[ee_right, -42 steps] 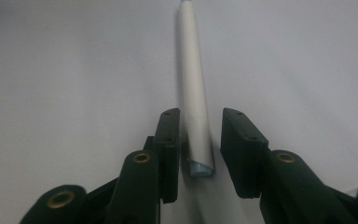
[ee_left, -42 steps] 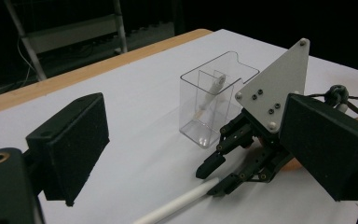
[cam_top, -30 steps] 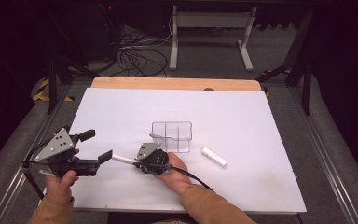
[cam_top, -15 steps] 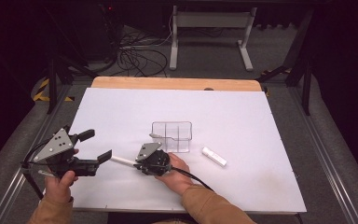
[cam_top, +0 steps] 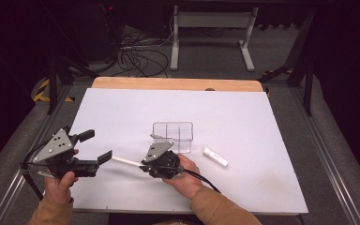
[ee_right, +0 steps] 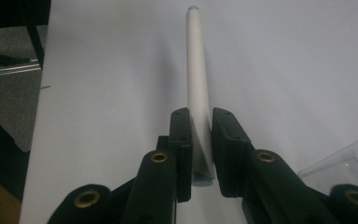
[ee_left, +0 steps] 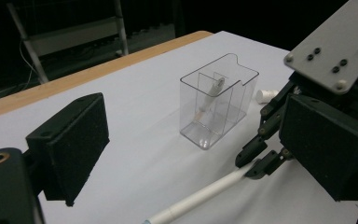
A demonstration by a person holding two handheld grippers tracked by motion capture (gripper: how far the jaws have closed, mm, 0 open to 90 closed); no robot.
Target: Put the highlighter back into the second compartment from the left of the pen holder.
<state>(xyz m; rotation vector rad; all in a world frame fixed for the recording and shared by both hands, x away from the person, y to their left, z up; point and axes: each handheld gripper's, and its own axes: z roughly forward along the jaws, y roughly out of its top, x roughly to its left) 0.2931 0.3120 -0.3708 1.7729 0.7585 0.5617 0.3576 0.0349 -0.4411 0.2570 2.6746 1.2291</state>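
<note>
White matte surface (cam_top: 243, 122); right gripper (ee_right: 200, 140) clamped on smooth round tube (ee_right: 197, 70), left gripper (ee_left: 191, 154) apart; clear ribbed box (ee_left: 216, 105).

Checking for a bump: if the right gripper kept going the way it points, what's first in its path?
Probably the left gripper: the pen held by the right gripper points toward its open jaws, though depth is unclear.
</note>
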